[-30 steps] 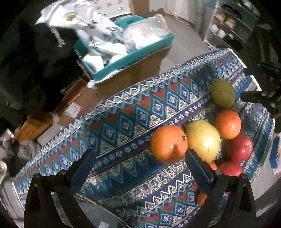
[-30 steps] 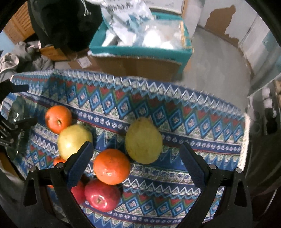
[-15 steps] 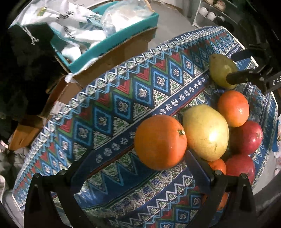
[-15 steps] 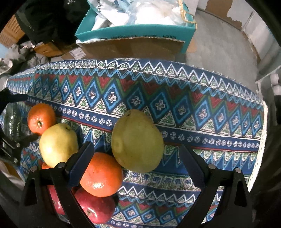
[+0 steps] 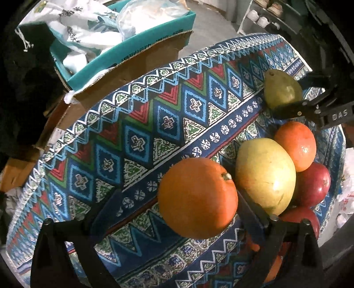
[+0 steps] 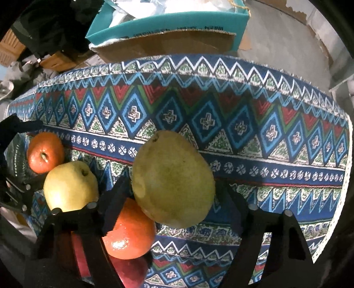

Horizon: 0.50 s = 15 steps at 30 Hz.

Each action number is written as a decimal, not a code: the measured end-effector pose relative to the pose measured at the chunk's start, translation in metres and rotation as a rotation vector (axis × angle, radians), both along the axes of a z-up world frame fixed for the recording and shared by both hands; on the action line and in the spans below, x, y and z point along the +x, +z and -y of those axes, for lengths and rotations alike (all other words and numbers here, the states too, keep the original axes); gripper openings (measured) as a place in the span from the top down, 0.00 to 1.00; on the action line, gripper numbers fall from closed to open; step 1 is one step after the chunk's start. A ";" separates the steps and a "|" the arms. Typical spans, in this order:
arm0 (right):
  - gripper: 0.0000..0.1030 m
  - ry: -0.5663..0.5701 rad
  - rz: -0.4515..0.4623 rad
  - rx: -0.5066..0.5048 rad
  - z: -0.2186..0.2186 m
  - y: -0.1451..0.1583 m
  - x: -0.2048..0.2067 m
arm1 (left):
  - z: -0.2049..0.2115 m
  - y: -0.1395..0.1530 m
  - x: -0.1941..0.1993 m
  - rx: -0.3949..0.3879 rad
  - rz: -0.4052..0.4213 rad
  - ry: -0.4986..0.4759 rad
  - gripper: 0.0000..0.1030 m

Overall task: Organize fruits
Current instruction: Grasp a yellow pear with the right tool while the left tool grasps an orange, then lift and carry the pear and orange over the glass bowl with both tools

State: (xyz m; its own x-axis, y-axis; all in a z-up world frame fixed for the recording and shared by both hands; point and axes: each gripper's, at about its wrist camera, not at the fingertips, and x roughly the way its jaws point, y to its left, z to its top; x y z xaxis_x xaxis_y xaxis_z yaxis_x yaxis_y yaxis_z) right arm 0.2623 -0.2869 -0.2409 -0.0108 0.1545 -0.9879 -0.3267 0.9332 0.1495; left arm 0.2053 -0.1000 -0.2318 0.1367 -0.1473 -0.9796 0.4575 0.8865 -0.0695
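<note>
Fruit lies on a patterned blue cloth (image 5: 137,137). My left gripper (image 5: 177,212) is open around an orange (image 5: 197,197); the right finger sits between it and a yellow pear (image 5: 265,175). Beyond are another orange (image 5: 296,144), red apples (image 5: 314,183) and a green pear (image 5: 281,88). My right gripper (image 6: 174,195) is open around the green pear (image 6: 172,179), fingers apart from its sides. An orange (image 6: 130,232), yellow pear (image 6: 68,186), a second orange (image 6: 44,152) and a red apple (image 6: 130,272) lie to its left.
A cardboard box with a teal tray of plastic bags (image 5: 124,44) stands behind the table; it also shows in the right wrist view (image 6: 172,28). The cloth's far edge (image 6: 199,64) drops to a grey floor. Shelves (image 5: 265,13) stand at far right.
Both grippers have moved forward and down. The orange now sits between my left fingers and the green pear between my right fingers. Both stay open.
</note>
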 end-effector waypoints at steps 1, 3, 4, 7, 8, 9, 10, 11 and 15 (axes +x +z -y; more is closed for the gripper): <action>0.33 -0.003 0.001 -0.001 0.000 -0.002 0.001 | -0.001 -0.002 0.001 -0.019 -0.013 0.003 0.13; 0.35 -0.011 0.002 0.014 0.002 -0.002 0.001 | 0.001 -0.002 0.001 -0.019 0.003 -0.004 0.22; 0.35 -0.014 0.008 0.013 0.003 -0.001 0.000 | 0.002 -0.002 0.001 -0.033 0.000 -0.010 0.25; 0.35 -0.013 0.026 0.011 0.008 0.003 -0.005 | 0.005 -0.001 0.000 -0.048 -0.007 -0.005 0.36; 0.35 -0.014 0.030 0.010 0.010 0.004 -0.007 | 0.005 -0.001 -0.001 -0.046 -0.002 -0.004 0.36; 0.35 -0.014 0.034 0.008 0.009 0.004 -0.007 | 0.006 0.000 -0.002 -0.043 0.004 -0.003 0.36; 0.35 -0.012 0.036 0.006 0.012 0.005 -0.010 | 0.006 0.000 -0.003 -0.037 0.013 0.000 0.36; 0.35 -0.011 0.037 0.004 0.013 0.007 -0.014 | 0.007 0.002 -0.006 -0.031 0.019 0.003 0.36; 0.35 -0.017 0.060 -0.007 0.017 0.013 -0.021 | 0.004 0.008 -0.012 -0.021 0.031 0.023 0.36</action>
